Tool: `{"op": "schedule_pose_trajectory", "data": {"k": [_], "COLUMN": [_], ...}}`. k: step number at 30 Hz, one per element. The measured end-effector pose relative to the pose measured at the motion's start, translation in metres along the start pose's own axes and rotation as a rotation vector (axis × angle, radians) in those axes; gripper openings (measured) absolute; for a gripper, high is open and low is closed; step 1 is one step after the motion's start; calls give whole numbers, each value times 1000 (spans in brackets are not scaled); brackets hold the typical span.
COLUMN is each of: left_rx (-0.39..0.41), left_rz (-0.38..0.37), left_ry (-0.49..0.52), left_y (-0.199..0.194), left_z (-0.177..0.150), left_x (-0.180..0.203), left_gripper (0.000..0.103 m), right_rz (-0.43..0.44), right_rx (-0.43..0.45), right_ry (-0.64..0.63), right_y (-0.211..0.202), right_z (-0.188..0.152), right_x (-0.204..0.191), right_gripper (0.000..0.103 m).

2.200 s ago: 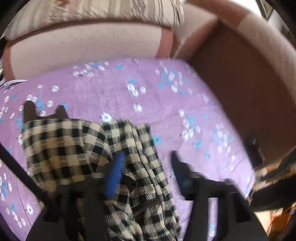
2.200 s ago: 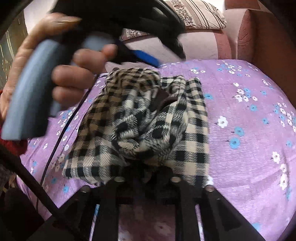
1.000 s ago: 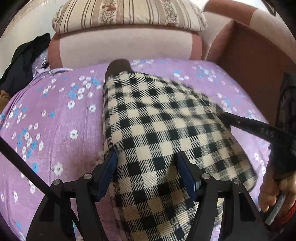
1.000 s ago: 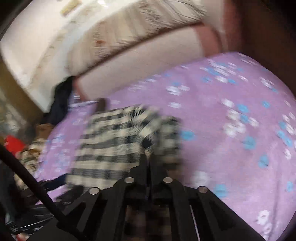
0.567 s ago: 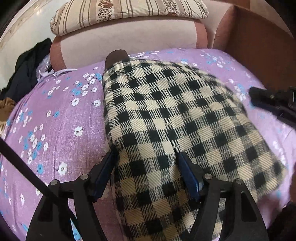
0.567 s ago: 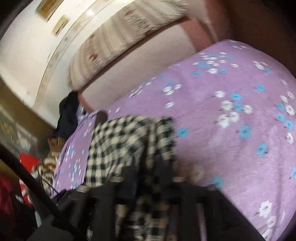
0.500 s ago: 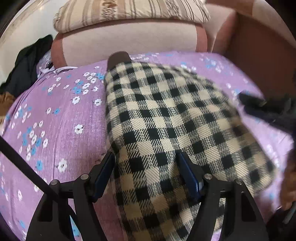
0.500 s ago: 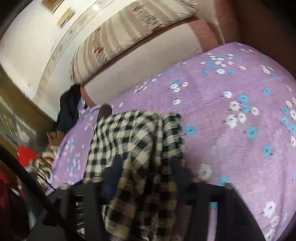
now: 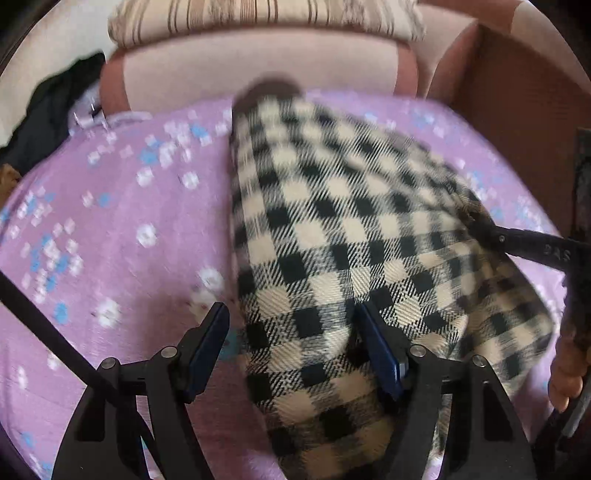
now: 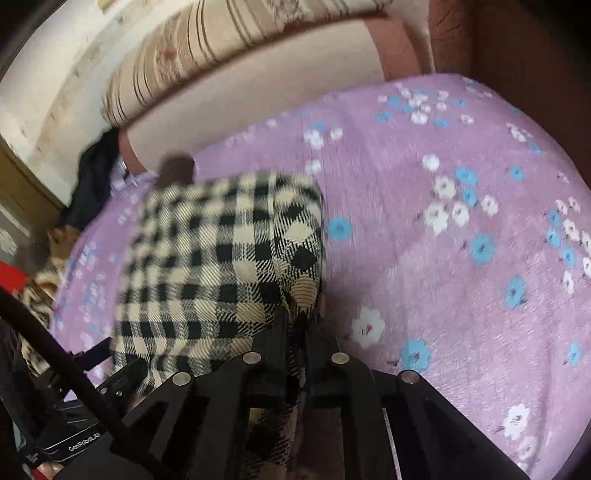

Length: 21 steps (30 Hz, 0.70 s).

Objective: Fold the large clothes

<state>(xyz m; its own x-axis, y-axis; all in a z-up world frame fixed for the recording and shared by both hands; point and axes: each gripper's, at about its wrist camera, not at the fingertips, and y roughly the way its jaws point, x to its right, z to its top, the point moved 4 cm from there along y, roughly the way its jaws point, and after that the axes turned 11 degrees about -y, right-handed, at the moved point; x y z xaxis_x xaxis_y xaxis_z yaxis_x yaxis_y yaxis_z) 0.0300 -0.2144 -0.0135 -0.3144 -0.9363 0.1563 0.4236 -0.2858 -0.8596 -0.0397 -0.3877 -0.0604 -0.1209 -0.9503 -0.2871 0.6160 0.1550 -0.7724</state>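
A black-and-cream checked garment (image 9: pixel 343 236) with a brown collar (image 9: pixel 269 92) lies folded lengthwise on the purple flowered sofa cover (image 9: pixel 122 229). My left gripper (image 9: pixel 291 336) is open, its blue-padded fingers astride the garment's near end. My right gripper (image 10: pixel 295 328) is shut on the garment's right near edge (image 10: pixel 299 266); in the left wrist view it shows as a black finger (image 9: pixel 517 240) at the cloth's right side. The garment also shows in the right wrist view (image 10: pixel 207 258).
The sofa backrest (image 9: pixel 258 70) carries a striped cushion (image 9: pixel 258 14). A brown armrest (image 9: pixel 517 103) rises at the right. Dark clothes (image 9: pixel 48 110) lie at the far left. The flowered cover (image 10: pixel 461 240) stretches right of the garment.
The garment went from a bunched heap to a long flat fold. My right gripper opened briefly, then closed again on the right edge. The left gripper stayed open over the near end.
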Motion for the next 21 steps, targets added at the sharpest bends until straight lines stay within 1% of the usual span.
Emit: {"op": "schedule_pose_trajectory", "data": {"k": [1, 3, 4, 5, 6, 7, 8, 9, 10, 11, 13, 14, 15, 16, 18, 19, 20, 21], "left_rx": [-14, -43, -43, -23, 14, 46, 78, 84, 74, 49, -11, -33, -69, -91, -158, -177, -178, -181], "left_rz": [-8, -34, -50, -70, -76, -74, -78, -102, -125, -160, -238, -271, -319, -354, -448, -468, -456, -435], "left_ry": [-17, -46, -57, -67, -72, -80, -97, -127, -149, -187, -238, -238, -232, -231, -215, -206, -194, -182], "left_y": [5, 2, -3, -14, -25, -31, -38, -39, -37, -32, -17, -10, -2, 4, 18, 22, 28, 31], "left_z": [1, 6, 9, 13, 17, 21, 26, 32, 36, 41, 48, 50, 52, 54, 54, 53, 51, 50], "left_x": [-3, -9, -12, -16, -20, -24, -31, -40, -45, -53, -62, -62, -60, -56, -44, -40, -32, -26], "left_gripper": [76, 74, 70, 70, 70, 70, 71, 76, 79, 79, 79, 79, 79, 79, 79, 82, 90, 90], "right_rz": [-5, 13, 46, 87, 105, 102, 99, 105, 120, 142, 217, 248, 265, 282, 312, 326, 345, 364], "right_rx": [-15, -21, 1, 40, 80, 111, 146, 170, 168, 149, 92, 68, 62, 66, 81, 91, 93, 85], "right_ry": [1, 24, 66, 108, 138, 150, 157, 165, 177, 185, 200, 207, 212, 215, 206, 197, 190, 186], "right_y": [6, 8, 1, -9, -20, -28, -34, -36, -31, -23, 1, 13, 20, 27, 37, 40, 44, 46], "right_z": [-1, -1, 4, 8, 12, 15, 17, 19, 19, 20, 21, 21, 22, 23, 26, 28, 30, 31], "right_x": [0, 6, 13, 21, 29, 36, 39, 42, 45, 46, 47, 47, 46, 45, 41, 38, 34, 33], "right_gripper": [10, 13, 23, 30, 50, 64, 69, 72, 73, 73, 73, 73, 73, 73, 75, 75, 75, 71]}}
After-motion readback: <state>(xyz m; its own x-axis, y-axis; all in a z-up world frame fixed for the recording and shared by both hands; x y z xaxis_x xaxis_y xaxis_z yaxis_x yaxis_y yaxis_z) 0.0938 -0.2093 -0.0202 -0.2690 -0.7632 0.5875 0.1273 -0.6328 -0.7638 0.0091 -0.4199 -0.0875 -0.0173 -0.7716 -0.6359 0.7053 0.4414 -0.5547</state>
